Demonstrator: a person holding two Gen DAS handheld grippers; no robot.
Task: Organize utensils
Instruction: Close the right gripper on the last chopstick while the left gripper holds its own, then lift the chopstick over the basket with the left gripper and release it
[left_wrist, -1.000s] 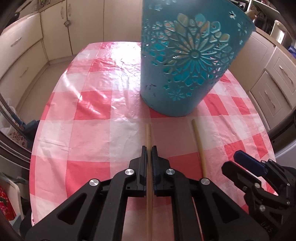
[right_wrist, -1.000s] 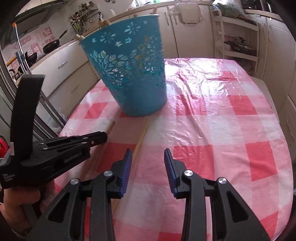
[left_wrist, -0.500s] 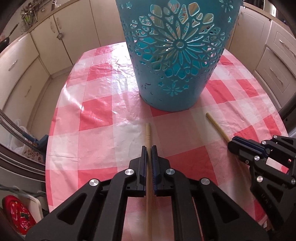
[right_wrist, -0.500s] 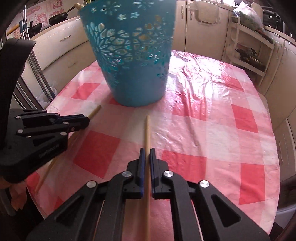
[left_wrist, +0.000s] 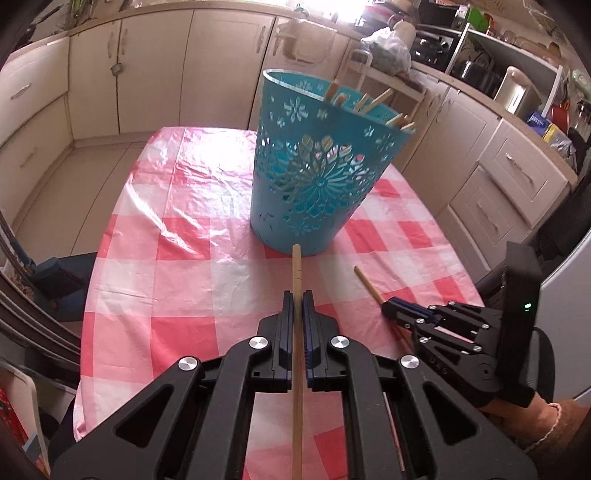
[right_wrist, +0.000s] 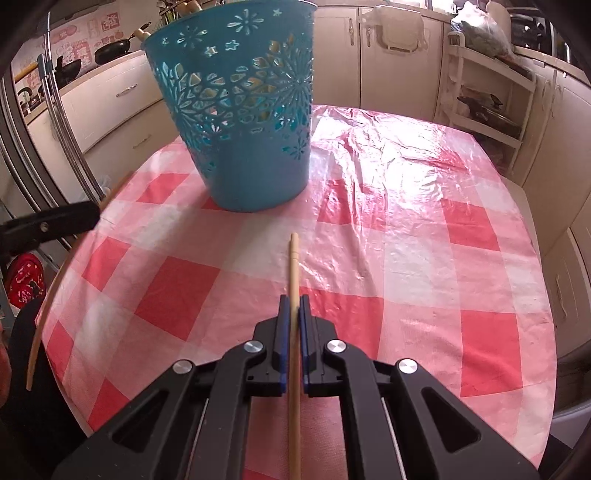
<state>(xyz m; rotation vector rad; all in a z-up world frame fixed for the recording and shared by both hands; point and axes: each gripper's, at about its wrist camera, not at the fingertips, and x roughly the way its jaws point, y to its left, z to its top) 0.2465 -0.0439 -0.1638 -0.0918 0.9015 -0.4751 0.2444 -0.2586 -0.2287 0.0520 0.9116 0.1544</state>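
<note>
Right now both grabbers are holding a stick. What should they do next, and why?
Probably lift the left gripper and tip its chopstick over the teal basket rim. The right gripper clamps the other chopstick; more sticks stand inside the basket.

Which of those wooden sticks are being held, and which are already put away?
Two are held: the left gripper clamps one chopstick, the right gripper another. The rest stand in the teal basket, their tips above its rim.
</note>
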